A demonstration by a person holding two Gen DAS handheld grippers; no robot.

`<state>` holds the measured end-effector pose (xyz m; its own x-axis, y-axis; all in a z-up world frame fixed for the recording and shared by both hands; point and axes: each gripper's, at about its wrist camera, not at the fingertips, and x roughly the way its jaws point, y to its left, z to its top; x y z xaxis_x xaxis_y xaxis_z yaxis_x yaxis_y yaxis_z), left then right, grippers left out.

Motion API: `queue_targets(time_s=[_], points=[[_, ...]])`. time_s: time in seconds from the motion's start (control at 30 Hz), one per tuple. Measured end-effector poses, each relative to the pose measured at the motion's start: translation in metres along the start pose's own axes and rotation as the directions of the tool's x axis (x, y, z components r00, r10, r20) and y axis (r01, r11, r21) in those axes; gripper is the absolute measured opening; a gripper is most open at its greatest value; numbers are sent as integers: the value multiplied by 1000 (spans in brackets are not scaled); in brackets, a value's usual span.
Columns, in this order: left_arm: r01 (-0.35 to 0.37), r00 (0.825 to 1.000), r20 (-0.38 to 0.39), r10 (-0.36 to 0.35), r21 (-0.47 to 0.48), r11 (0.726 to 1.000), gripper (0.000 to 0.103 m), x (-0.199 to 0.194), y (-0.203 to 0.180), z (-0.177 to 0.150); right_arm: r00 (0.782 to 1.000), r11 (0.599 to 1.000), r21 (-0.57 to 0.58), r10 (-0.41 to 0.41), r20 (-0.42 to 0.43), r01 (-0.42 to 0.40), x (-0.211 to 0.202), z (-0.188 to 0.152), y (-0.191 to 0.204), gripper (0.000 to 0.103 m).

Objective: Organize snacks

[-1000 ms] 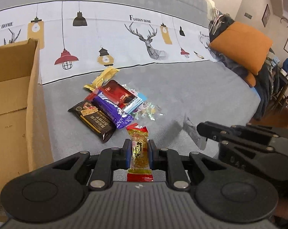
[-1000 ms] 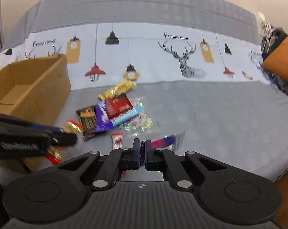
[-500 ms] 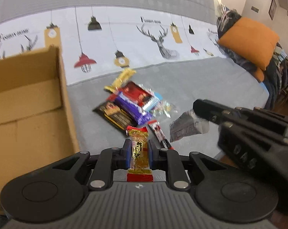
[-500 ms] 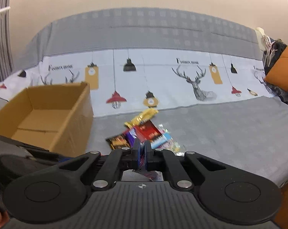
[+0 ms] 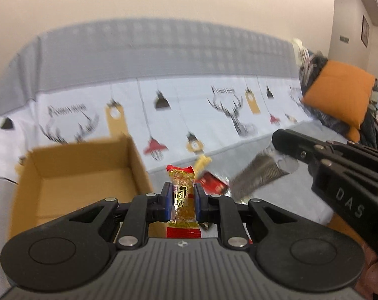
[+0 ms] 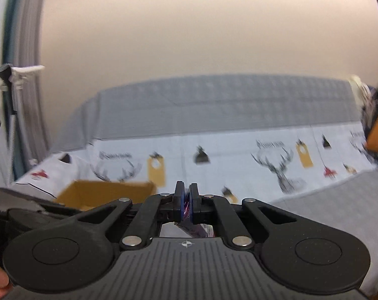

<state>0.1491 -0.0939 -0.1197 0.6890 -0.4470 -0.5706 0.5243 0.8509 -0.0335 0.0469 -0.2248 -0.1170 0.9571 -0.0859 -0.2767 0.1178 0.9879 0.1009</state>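
Gold-and-red candy bar [image 5: 183,201] clamped upright in left jaws, silver wrapper [image 5: 260,175] pinched in right jaws

Your left gripper [image 5: 182,197] clamps an upright golden candy packet [image 5: 183,200]. An open cardboard box [image 5: 86,175] sits left. Your right gripper [image 5: 286,147] pinches a silvery wrapper [image 5: 259,177].

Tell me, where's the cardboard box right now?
In the left wrist view the cardboard box sits open on the bed, left of the candy held in the left gripper.

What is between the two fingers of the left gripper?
In the left wrist view, a yellow candy in a red-ended wrapper stands upright between the fingers of the left gripper, pinched by both.
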Motion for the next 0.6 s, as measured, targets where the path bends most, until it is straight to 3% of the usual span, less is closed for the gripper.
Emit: queue_targets(time_s=[0.2,0.3,0.4,0.6], points=[[-36,999,25,38,-91,995,19,-23,52,2,995,988,-124,93,29,-88,9,16,58,0],[-104,994,-34,100,-126,987,19,-1,82,-8,993,973,-199,107,-45,-114,47,-7,84,0],[-170,982,-108,155,-147,974,19,26,112,-27,978,981,-120,133,-161,-153,86,-40,82,0],[-237,955,-216,201,-155,959,19,62,151,-57,961,985,-30,158,-229,-170,108,-73,61,0]])
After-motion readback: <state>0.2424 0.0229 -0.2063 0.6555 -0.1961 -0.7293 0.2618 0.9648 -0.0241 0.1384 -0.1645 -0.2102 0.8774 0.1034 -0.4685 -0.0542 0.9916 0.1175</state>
